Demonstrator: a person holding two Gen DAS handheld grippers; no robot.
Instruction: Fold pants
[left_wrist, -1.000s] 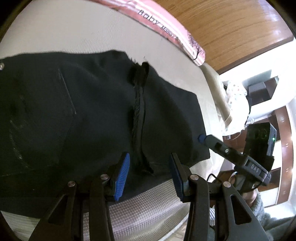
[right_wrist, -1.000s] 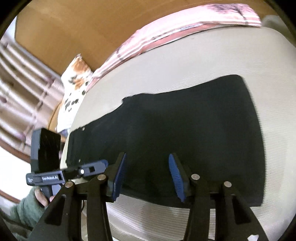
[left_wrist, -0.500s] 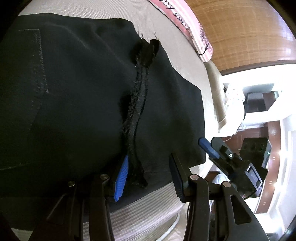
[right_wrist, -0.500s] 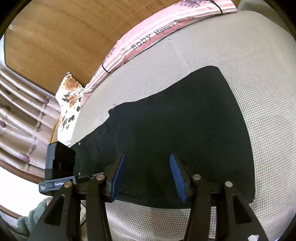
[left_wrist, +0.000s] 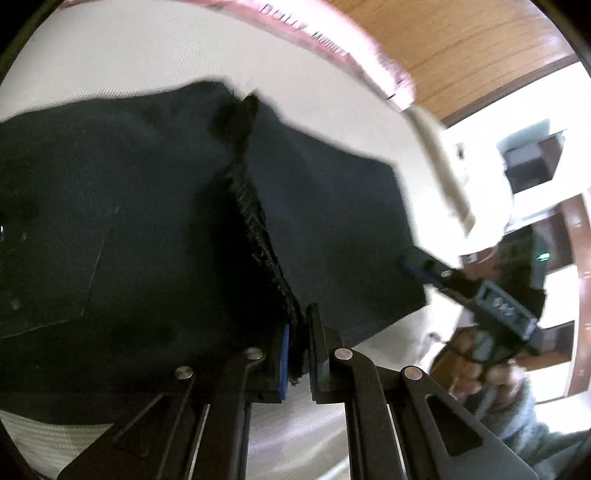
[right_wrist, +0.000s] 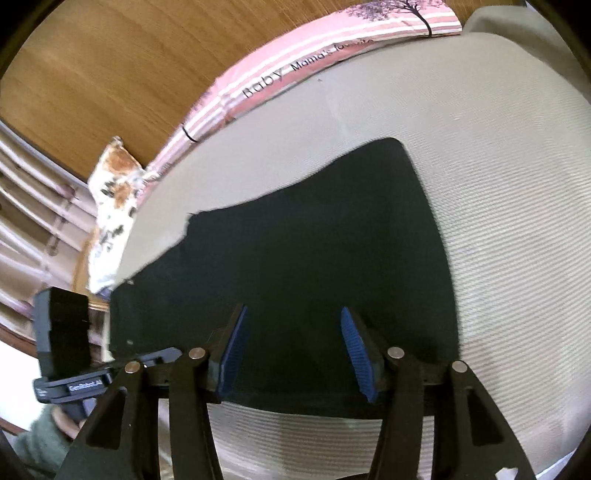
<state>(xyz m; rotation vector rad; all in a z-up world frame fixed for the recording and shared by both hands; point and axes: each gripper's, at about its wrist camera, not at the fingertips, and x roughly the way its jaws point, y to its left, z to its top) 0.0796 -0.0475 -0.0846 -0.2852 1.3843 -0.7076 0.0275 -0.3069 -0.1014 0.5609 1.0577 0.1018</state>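
Pants (right_wrist: 303, 266) lying flat on bed (right_wrist: 498, 192). Striped blanket (right_wrist: 295, 51) sitting at 12 o'clock behind them, pillow (right_wrist: 110, 206) at 9 o'clock by the bed edge. Left gripper (left_wrist: 297, 354) sitting at the pants' near edge, right gripper (right_wrist: 295, 347) hovering over the leg's near edge.

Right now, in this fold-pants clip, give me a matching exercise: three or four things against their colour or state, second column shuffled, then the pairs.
Things:
1. left gripper
2. right gripper
3. pants
4. striped blanket

States:
A. black, spread flat on the beige bed cover
B. jaws apart over the cloth, nothing pinched
C. pink, lying along the far edge of the bed
D. just closed; shut on the frayed seam strip at the pants' near edge

Pairs: 1-D, 2-B, 3-A, 4-C
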